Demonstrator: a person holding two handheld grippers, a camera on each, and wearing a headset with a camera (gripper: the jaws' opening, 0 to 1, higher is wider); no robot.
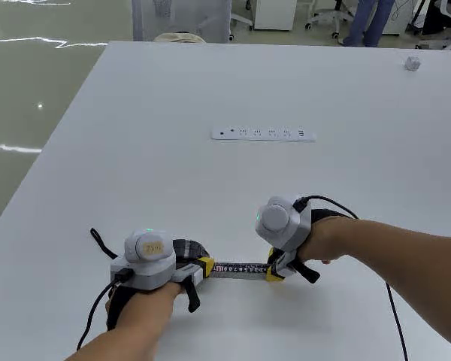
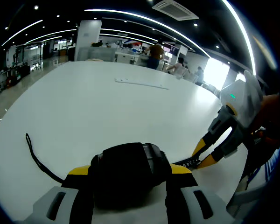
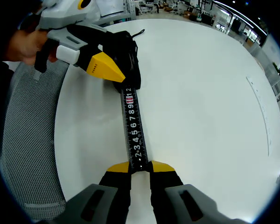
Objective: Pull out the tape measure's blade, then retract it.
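Note:
A black tape measure case (image 2: 130,172) sits clamped between the fingers of my left gripper (image 1: 199,272), near the table's front edge; the case (image 1: 189,250) is partly hidden behind that gripper in the head view. Its blade (image 1: 240,268) runs out to the right, roughly twelve centimetres by its numbers (image 3: 133,126). My right gripper (image 3: 140,166) is shut on the blade's tip, yellow fingertips (image 1: 274,274) pinched together. A thin black wrist strap (image 2: 35,156) trails from the case across the table. The case (image 3: 126,56) lies at the blade's far end in the right gripper view.
A white power strip (image 1: 263,134) lies at mid-table. A small pale object (image 1: 412,63) sits at the far right. The white table (image 1: 173,113) spreads wide beyond the grippers. A grey mesh chair (image 3: 28,149) stands by the near edge. People stand far behind.

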